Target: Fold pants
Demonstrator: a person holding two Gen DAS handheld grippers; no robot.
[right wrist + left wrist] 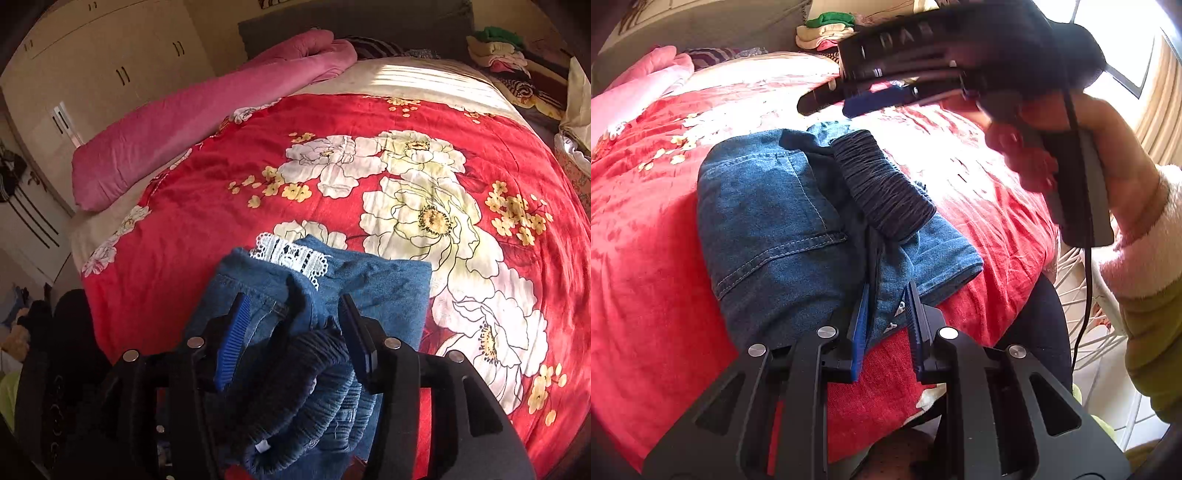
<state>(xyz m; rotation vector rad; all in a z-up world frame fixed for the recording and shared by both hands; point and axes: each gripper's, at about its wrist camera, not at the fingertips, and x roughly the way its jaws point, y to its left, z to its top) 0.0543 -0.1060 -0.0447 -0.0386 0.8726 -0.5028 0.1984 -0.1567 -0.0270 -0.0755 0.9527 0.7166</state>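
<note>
Blue denim pants lie folded in a compact bundle on the red floral bedspread, with the dark ribbed waistband on top. My left gripper is open at the bundle's near edge, one finger on each side of a denim fold. My right gripper hovers above the far side of the bundle, fingers close together and empty in the left wrist view. In the right wrist view the right gripper is open above the pants, with the waistband and a white lace trim below.
A pink rolled blanket lies along the bed's far left side. A stack of folded clothes sits at the back right. Wardrobe doors stand behind. The bed edge and a white wire rack are at the right.
</note>
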